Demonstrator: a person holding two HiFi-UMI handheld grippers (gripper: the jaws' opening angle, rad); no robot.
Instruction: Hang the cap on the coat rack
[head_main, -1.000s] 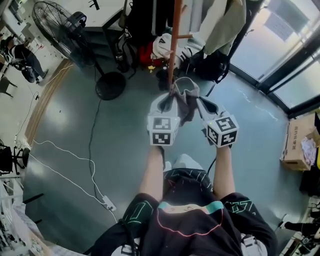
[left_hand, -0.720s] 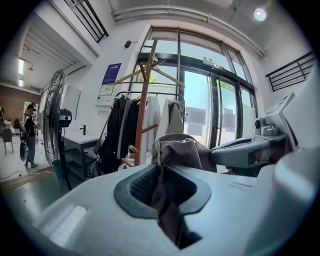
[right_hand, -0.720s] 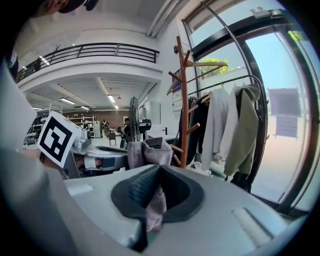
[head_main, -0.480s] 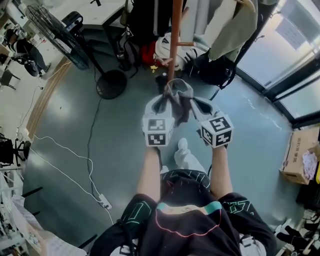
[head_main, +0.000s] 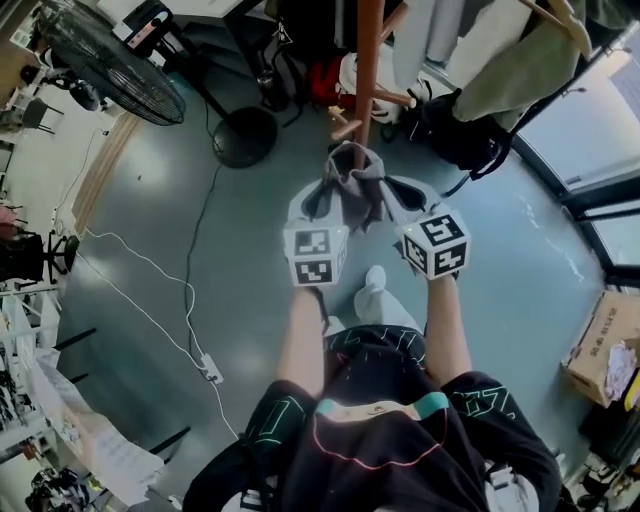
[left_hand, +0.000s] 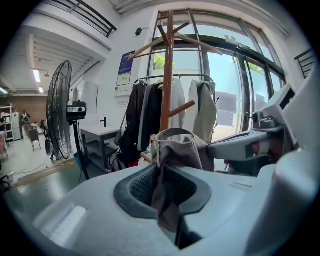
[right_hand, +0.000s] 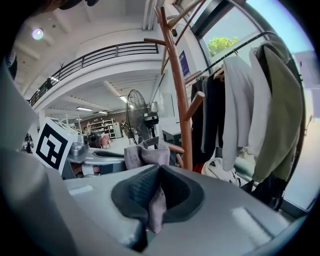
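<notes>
A grey cloth cap (head_main: 358, 182) hangs stretched between my two grippers, just in front of the brown wooden coat rack pole (head_main: 368, 60). My left gripper (head_main: 325, 195) is shut on the cap's left edge; its fabric (left_hand: 170, 172) is pinched in the dark pads. My right gripper (head_main: 392, 197) is shut on the right edge, with fabric (right_hand: 156, 202) trapped between its pads. The rack's pole (left_hand: 166, 80) rises straight ahead with angled pegs (left_hand: 183, 108) at cap height and higher. In the right gripper view the pole (right_hand: 181, 100) stands just right of the cap (right_hand: 146, 154).
Coats and jackets (left_hand: 150, 117) hang on a rail behind the rack, with bags and shoes (head_main: 345, 80) at its foot. A standing fan (head_main: 110, 60) is at the left, its round base (head_main: 248, 135) near the rack. A cable and power strip (head_main: 205, 365) lie on the floor.
The view has tipped and I have stepped nearer the rack. Both grippers still hold the cap, which is now closer to the pole and its lower pegs.
</notes>
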